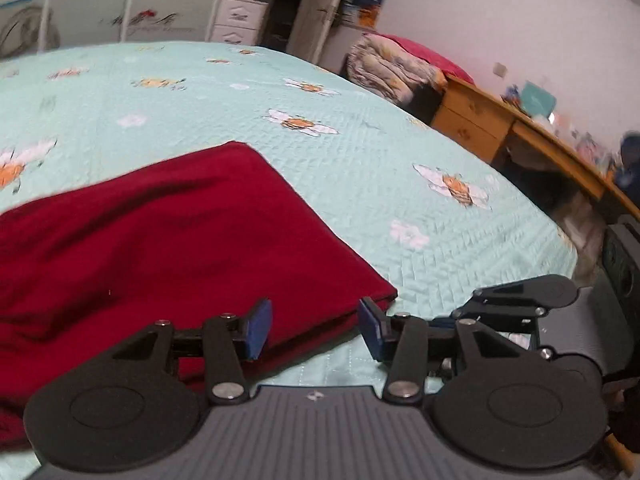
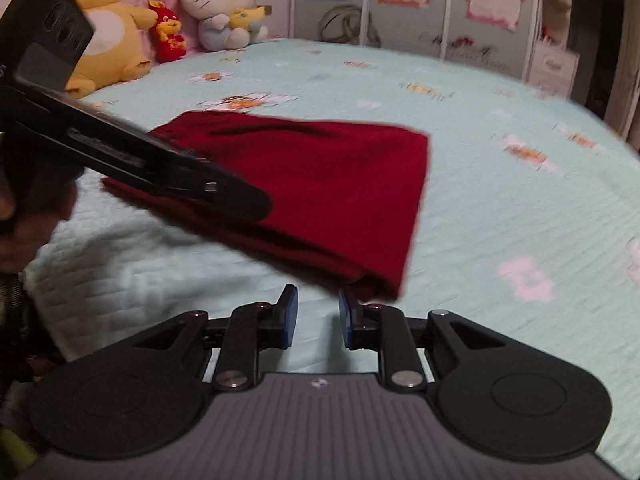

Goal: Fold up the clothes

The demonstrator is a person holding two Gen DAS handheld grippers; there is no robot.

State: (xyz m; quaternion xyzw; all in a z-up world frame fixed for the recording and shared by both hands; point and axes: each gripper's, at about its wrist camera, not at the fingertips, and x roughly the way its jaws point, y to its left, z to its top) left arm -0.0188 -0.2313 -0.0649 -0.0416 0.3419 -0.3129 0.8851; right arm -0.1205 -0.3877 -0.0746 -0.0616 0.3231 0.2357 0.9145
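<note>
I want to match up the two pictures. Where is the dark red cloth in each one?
Left wrist view: the dark red folded cloth fills the lower left, its near corner between the open left gripper fingers.
Right wrist view: it lies in the middle, its near corner just above the open right gripper.
Shared landmark: the pale green quilted bedspread with bee and flower prints, under the cloth in both views.
</note>
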